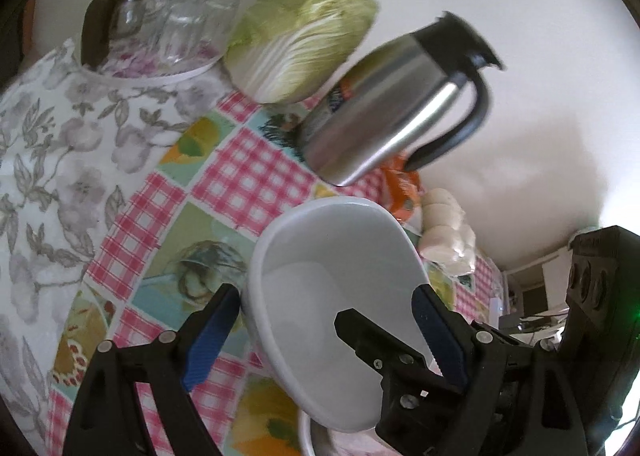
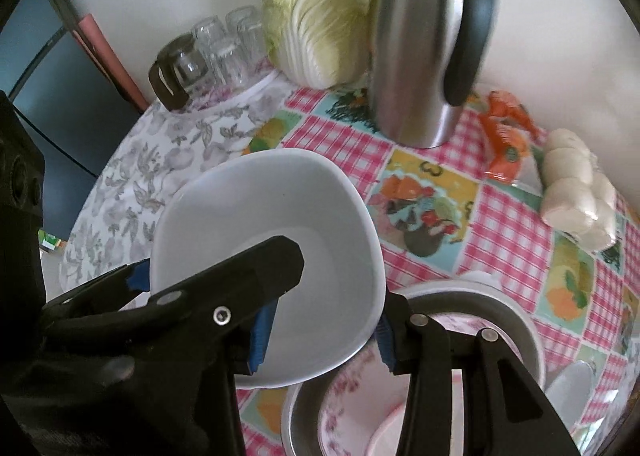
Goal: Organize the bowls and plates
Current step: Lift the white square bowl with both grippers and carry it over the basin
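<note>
Holding the white bowl (image 2: 268, 256) above the table (image 2: 432, 160) — left gripper (image 1: 324, 340) and right gripper (image 2: 324, 332) both clamped across its rim. Flowered dishes (image 2: 352, 396) already nested in the pot (image 2: 516, 316) near the front edge — this bowl not yet stacked.

Your left gripper (image 1: 326, 330) points steeply down at a slant, its jaws spread wide with a blue pad (image 1: 210, 340) against each side of the white bowl (image 1: 332, 296), so the bowl is gripped across its width. Your right gripper (image 2: 320, 330) points almost straight down, jaws at a moderate gap, clamping the same bowl's rim between its blue pads (image 2: 262, 336).
</note>
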The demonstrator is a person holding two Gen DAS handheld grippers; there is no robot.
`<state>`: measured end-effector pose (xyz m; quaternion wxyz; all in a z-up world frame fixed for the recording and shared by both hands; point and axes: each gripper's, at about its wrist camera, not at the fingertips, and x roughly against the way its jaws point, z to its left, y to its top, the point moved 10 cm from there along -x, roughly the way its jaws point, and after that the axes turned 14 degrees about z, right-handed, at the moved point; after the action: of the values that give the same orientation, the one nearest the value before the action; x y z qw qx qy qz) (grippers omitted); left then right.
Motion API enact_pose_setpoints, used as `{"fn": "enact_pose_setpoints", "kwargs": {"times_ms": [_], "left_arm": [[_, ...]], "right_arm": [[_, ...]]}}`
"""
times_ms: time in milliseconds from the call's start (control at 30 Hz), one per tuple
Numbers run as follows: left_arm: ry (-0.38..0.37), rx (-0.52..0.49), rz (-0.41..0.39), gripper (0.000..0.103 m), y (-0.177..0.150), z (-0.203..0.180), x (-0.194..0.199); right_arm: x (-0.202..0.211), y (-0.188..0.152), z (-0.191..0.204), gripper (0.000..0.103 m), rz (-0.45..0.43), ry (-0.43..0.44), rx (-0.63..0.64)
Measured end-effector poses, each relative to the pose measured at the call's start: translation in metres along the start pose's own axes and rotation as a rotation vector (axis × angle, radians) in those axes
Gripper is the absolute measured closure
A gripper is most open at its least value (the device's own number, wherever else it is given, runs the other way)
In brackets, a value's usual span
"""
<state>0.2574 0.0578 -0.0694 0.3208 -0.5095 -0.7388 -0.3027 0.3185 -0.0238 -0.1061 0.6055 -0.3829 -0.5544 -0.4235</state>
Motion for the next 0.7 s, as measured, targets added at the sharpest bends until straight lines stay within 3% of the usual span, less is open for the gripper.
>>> {"fn": "enact_pose_setpoints", "kwargs": {"times_ms": [433,700], "left_arm": [[0.057,-0.135,-0.002,0.014,-0.040,-0.082,0.014],[0.101,-0.179,0.041,0.015,-0.062,-0.106,-0.005]], "right_arm": [[0.063,-0.063,-0.035,0.057,-0.078,0.020,-0.084],[0.064,-0.096,-0.060,0.057,-0.075,0.080,-0.176]]}}
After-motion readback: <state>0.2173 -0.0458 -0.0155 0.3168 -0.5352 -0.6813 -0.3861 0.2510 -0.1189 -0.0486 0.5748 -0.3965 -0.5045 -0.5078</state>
